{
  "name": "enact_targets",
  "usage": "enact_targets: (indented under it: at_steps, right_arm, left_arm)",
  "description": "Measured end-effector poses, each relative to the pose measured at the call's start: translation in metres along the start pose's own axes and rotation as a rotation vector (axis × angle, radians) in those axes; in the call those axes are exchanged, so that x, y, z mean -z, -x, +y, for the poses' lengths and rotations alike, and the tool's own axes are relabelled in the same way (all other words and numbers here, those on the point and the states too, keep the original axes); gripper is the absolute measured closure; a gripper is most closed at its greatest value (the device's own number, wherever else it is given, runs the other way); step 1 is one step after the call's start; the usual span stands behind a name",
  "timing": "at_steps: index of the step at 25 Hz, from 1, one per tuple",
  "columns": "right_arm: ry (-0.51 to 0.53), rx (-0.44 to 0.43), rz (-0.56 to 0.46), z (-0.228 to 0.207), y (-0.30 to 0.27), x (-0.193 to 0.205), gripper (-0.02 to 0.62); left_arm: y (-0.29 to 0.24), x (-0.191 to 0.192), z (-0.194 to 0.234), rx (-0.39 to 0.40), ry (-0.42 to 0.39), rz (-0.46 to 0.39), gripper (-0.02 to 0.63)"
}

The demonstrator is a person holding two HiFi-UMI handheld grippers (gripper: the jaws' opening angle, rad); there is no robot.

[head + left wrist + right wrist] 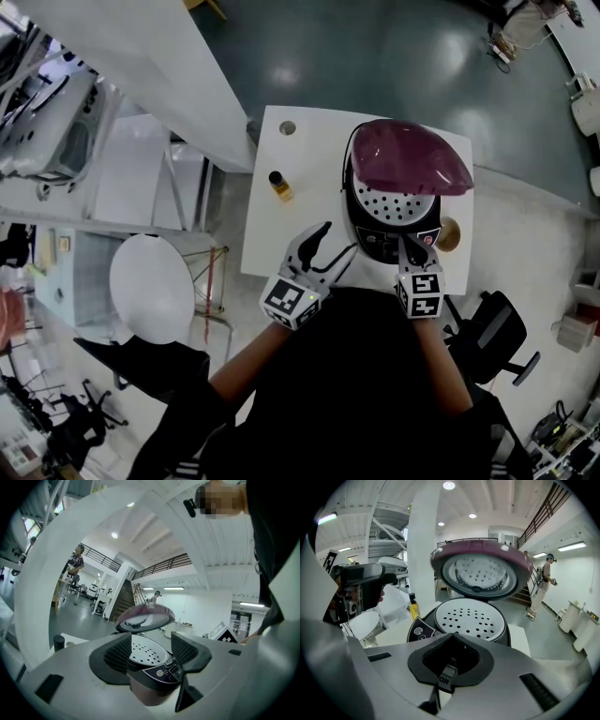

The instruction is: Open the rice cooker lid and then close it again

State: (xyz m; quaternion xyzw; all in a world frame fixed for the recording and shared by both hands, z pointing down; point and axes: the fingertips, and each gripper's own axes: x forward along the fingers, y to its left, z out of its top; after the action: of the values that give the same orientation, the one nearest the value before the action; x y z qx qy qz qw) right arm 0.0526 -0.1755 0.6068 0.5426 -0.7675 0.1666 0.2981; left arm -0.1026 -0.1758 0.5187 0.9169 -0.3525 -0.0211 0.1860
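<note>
Head view from above, with both gripper views: the rice cooker [397, 225] stands on the right half of a white tabletop [267, 234], its control panel [419, 630] facing the person. The maroon lid [409, 157] is raised on its rear hinge and tilts back over the far side of the body, exposing the white perforated inner plate [470, 618] beneath it. The left gripper [150, 652] is held level near the front left of the cooker; its fingers [117, 654] are released and stand well apart, nothing lies between them, and the cooker is seen beyond the gap. The right gripper [450, 663] points down at the front edge of the cooker, just beside the control panel; its fingers are clenched together on nothing. Whether their tips touch the cooker cannot be told. A small bottle [279, 185] of yellow liquid with a dark cap stands upright on the tabletop to the left of the cooker, apart from it. A round brown object [451, 234] lies just beside the cooker's right side. A round white stool [150, 286] stands on the floor to the left of the tabletop, and a black office chair [498, 337] to the right.
</note>
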Motion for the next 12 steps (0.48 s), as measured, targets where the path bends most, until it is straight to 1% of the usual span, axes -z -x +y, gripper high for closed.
enact_targets:
  at_steps: [4, 12]
  right_arm:
    - [0.007, 0.003, -0.006, 0.0003, -0.0013, -0.0029, 0.594]
    - [0.014, -0.008, 0.002, 0.0006, -0.0025, 0.0015, 0.594]
  left_arm:
    - [0.0012, -0.0073, 0.0067, -0.032, 0.039, -0.012, 0.364]
    - [0.0012, -0.0038, 0.0, -0.028, 0.044, -0.019, 0.364]
